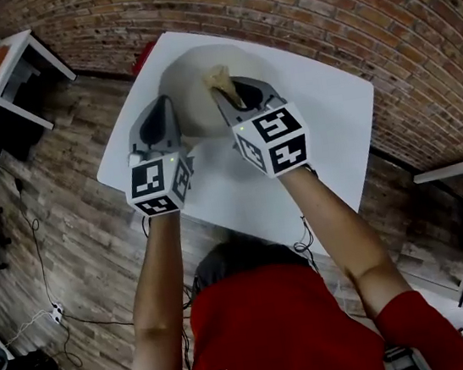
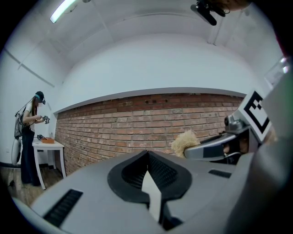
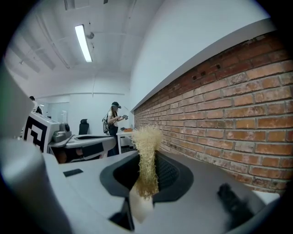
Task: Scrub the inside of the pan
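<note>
Head view, nearest first: my forearms, then both marker cubes, held up well above the white tabletop (image 1: 323,103). Left claw (image 1: 162,104) and right claw (image 1: 240,93) sit side by side, near each other, not touching. Scrubber (image 1: 219,77) pokes out past the right claw's tips. Under them is a pale round shape on the tabletop, which I take to be the pan (image 1: 187,79). No handle visible from here. Neither claw is in contact with it.

Left gripper view: jaws pressed together, nothing between them. It looks level at the brick wall (image 2: 119,123), not down at the pan. Right claw and the scrubber tuft show off to the right.

Right gripper view: jaws clamped on the scrubber's lower half, pale straw-like fibres sticking up past the tips. Pan not in frame.

Handling guess: the scrubber is light, soft and springy and will splay under load, so the grip low on the bundle looks right, with the free tuft doing the work. The pan is stiff and probably slides on that smooth top. I'd pin its rim with the empty left claw before pressing in.
</note>
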`<state>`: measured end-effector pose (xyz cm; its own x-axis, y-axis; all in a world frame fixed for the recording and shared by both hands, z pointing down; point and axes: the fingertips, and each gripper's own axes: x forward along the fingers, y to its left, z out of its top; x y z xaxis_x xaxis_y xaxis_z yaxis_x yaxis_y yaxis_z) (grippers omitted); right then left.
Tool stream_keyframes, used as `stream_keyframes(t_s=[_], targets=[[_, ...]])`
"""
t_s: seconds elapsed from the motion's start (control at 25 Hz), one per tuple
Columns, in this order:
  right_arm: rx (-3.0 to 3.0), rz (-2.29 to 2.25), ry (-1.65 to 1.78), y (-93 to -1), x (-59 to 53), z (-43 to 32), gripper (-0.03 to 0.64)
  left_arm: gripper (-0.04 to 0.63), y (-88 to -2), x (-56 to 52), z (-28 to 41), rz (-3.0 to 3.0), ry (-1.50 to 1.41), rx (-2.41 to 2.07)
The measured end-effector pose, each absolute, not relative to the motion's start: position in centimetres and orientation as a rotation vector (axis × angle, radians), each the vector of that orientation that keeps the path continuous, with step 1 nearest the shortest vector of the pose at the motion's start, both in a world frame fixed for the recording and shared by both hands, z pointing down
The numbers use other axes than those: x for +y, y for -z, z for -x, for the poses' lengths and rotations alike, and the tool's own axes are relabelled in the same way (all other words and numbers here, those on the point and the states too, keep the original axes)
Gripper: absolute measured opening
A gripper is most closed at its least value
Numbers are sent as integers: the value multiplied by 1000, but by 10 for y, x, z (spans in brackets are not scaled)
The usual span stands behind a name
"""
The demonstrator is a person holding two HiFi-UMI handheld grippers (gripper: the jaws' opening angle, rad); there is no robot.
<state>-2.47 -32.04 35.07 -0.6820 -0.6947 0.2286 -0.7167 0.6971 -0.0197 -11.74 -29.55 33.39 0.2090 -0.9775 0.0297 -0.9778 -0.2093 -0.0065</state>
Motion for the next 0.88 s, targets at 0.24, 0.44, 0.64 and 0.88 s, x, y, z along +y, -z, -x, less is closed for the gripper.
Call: stream_keyframes(t_s=[0.24, 0.44, 0.64, 0.88], targets=[[-2645, -1162, -149, -353, -345, 40, 86, 14, -338, -322, 128, -2468, -51, -1927], [-2584, -1178, -159, -362, -368, 56, 86, 14, -341, -347, 140, -2506, -55, -1900], [-2510, -1166, -187, -379, -391, 74, 86, 14, -349, -367, 154, -2515, -58, -1886], [-2410, -1124, -262, -414, -420, 96, 86, 14, -359, -385, 170, -2513, -57, -1868]])
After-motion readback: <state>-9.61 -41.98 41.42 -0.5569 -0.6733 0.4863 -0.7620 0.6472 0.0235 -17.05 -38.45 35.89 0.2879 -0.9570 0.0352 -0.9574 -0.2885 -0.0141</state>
